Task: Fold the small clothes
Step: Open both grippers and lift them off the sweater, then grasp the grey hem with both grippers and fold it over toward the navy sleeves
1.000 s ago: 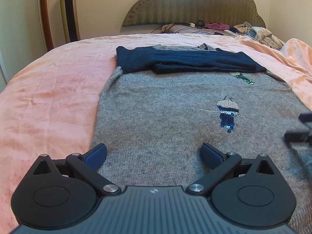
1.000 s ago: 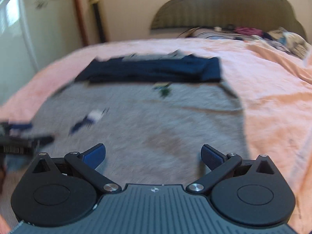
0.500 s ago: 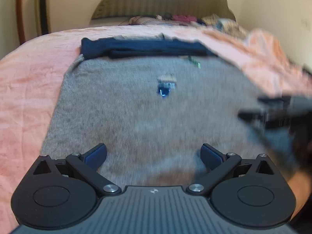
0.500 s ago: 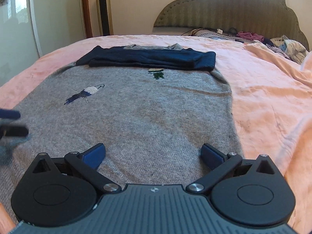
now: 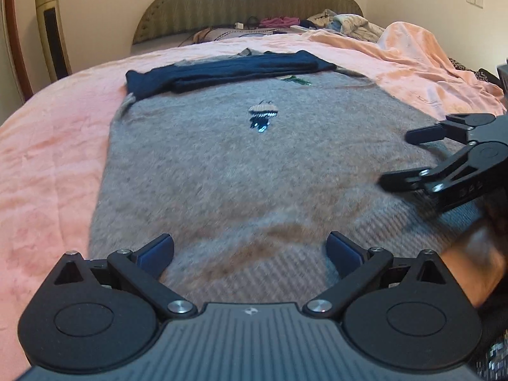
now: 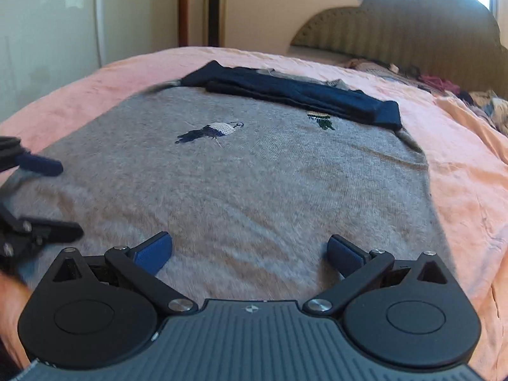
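Note:
A grey knit sweater [image 5: 241, 171] [image 6: 254, 184] lies flat on the pink bed cover, with an embroidered bird [image 5: 263, 116] [image 6: 211, 131] on it. Its navy sleeves [image 5: 222, 71] [image 6: 295, 93] are folded across the far end. My left gripper [image 5: 250, 252] hovers open over the sweater's near hem, nothing between its fingers. My right gripper [image 6: 249, 250] also stands open just above the near part of the sweater. In the left wrist view the right gripper [image 5: 403, 158] shows at the right edge, open. The left gripper [image 6: 54, 198] appears at the left edge of the right wrist view.
The pink bed cover [image 5: 54, 146] [image 6: 470, 190] spreads around the sweater. A heap of clothes [image 5: 343, 22] lies by the padded headboard [image 5: 247, 3]. A tall gold tower fan [image 5: 52, 44] stands by the wall at left. A rumpled pink blanket [image 5: 422, 60] rises at right.
Both grippers have swung toward each other over the sweater's near end, so each now shows larger in the other's view. Both stay open; the sweater has not moved.

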Demonstrator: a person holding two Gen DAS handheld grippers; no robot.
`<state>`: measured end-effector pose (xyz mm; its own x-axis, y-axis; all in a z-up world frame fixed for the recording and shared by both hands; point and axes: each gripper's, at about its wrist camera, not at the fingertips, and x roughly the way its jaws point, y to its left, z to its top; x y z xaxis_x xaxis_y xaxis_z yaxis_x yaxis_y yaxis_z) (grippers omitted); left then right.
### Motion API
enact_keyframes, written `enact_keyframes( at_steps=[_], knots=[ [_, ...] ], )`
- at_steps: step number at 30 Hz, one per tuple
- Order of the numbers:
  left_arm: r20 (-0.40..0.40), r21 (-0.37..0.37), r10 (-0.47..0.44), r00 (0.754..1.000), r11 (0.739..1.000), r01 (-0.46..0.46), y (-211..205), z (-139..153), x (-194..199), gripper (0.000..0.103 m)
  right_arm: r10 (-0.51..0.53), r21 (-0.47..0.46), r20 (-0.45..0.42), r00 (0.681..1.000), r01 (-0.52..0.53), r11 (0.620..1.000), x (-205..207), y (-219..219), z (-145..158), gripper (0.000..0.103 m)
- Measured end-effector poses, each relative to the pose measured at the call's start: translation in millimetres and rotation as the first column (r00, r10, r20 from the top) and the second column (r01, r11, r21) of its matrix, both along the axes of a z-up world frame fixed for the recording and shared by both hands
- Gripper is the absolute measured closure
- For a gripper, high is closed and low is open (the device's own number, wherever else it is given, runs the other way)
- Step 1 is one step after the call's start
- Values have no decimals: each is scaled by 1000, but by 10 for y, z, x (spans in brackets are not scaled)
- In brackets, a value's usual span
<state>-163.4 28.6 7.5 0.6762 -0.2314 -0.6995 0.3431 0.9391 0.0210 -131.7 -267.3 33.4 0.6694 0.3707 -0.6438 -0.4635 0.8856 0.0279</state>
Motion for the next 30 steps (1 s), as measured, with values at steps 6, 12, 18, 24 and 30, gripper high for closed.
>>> enact_keyframes(
  at_steps=[6,12,18,24,30],
  knots=[
    [-5,-28,15,1000,1000,-15,205,50,-219,0,-36,10,-1,999,36,999,-234,-397,2,0],
    [-49,-180,211,976,960,-216,621,218,-224,0,-145,216,-150,978,176,960,-213,-803,286,0],
    [-261,-513,289,921,766,-386,1169,120,-92,0,-248,522,-468,848,492,697,-21,-1797,171,0],
    [-394,-705,105,913,603,-373,1278,-42,38,0,3,602,-582,813,429,673,14,-1741,-54,1],
    [-437,-726,45,899,573,-381,1327,-103,23,22,80,586,-588,805,356,728,-91,-1556,-50,24]
  ],
)
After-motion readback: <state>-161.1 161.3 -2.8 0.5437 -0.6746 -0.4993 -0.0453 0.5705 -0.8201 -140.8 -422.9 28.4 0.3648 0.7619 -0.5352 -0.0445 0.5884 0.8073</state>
